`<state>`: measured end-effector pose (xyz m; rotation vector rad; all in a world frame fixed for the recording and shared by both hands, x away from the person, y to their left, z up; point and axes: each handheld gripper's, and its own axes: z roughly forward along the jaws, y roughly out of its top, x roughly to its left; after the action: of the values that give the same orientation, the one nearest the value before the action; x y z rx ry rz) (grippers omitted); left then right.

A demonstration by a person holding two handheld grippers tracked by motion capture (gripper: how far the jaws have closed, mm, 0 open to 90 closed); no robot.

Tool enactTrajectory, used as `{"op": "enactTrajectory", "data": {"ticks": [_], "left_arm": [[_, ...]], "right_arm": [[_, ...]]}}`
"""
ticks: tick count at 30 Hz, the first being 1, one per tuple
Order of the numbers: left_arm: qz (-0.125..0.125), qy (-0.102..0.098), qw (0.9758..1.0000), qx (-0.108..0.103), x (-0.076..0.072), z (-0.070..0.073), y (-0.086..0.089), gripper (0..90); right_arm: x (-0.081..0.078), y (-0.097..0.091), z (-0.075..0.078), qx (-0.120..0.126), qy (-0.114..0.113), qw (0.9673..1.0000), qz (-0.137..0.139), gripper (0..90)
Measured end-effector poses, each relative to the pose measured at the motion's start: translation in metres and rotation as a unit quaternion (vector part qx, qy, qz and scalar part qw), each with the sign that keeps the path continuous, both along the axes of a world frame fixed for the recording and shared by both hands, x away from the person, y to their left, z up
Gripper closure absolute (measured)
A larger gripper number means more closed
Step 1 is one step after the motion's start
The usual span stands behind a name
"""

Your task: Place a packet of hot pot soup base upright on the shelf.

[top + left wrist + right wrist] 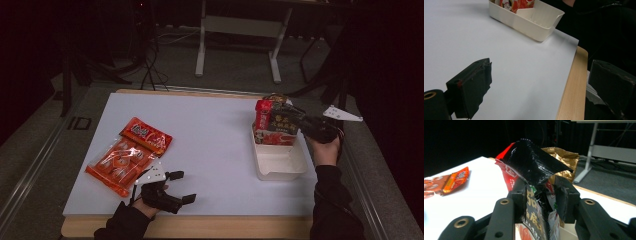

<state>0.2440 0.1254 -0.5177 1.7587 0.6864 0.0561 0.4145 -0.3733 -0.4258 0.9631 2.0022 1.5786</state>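
Observation:
A black snack packet (282,122) (536,167) stands upright in the far end of a white bin (280,167) (534,25), next to a red packet (263,112) and a gold one (564,160). My right gripper (295,122) (539,192) reaches in from the right with the black packet between its jaws. The left pad lies against the packet and a thin gap shows at the right pad, so the jaws stand open. My left gripper (186,186) (541,67) rests open near the table's front edge with nothing between its fingers.
Two red-orange snack packets (147,135) (117,162) lie on the white table sheet (210,150) at the left, just beyond my left gripper. The near half of the bin holds nothing. A wooden table edge (571,100) runs along the front. Desk legs stand on the floor behind.

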Motion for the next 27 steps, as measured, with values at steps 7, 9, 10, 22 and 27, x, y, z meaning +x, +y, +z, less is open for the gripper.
{"op": "enactTrajectory", "data": {"ticks": [7,9,10,22,27], "left_arm": [[0.0,-0.003,1.0,0.0,0.0,0.001,0.0,5.3],[0.0,-0.003,1.0,0.002,0.0,0.0,0.0,5.3],[0.0,-0.003,1.0,0.002,0.0,0.0,0.0,5.3],[0.019,-0.041,0.9987,0.025,-0.001,0.003,0.0,6.1],[0.02,-0.009,0.9993,0.031,0.0,0.008,0.003,6.2]], "right_arm": [[-0.006,0.003,0.009,-0.018,0.016,0.9996,-0.015,54.2],[-0.011,0.004,0.017,-0.008,0.014,0.9996,-0.023,47.4],[-0.011,0.004,0.017,-0.008,0.014,0.9996,-0.023,47.4],[-0.042,0.012,0.064,-0.02,-0.044,0.9978,-0.046,29.8],[-0.064,0.021,0.071,0.003,-0.044,0.9983,-0.038,15.9]]}}
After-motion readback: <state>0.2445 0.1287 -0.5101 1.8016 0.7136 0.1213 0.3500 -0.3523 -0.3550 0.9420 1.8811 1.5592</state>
